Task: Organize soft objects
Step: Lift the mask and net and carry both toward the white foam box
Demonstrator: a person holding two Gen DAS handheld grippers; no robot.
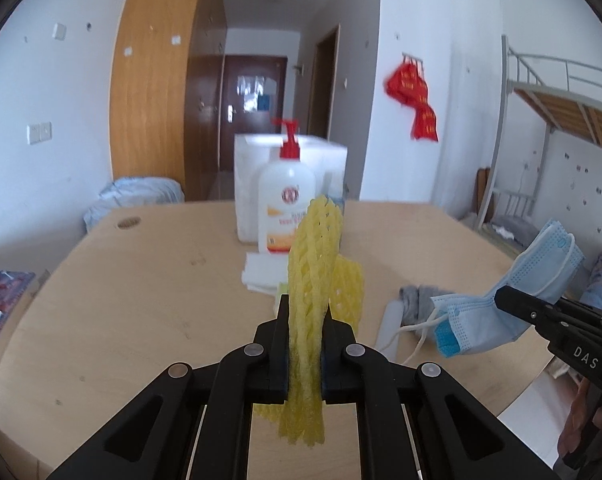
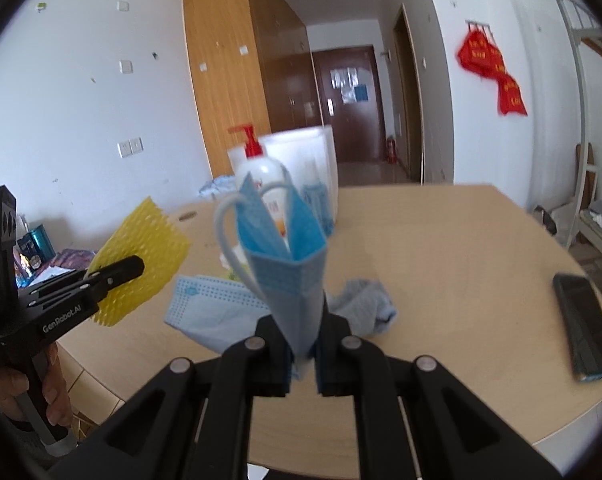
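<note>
My left gripper (image 1: 306,312) is shut on a yellow foam net (image 1: 315,264) and holds it upright above the wooden table (image 1: 141,300). The net also shows in the right wrist view (image 2: 141,264). My right gripper (image 2: 303,316) is shut on a folded blue face mask (image 2: 289,256) and holds it above the table; it also shows in the left wrist view (image 1: 517,296). A second blue mask (image 2: 209,312) lies on the table below. A grey cloth (image 2: 365,308) lies beside it.
A white pump bottle with a red top (image 1: 287,196) stands mid-table before a white foam box (image 1: 253,176). White folded tissues (image 1: 263,272) lie near it. A dark phone (image 2: 585,328) lies at the table's right. A metal bunk bed (image 1: 557,120) stands at the right.
</note>
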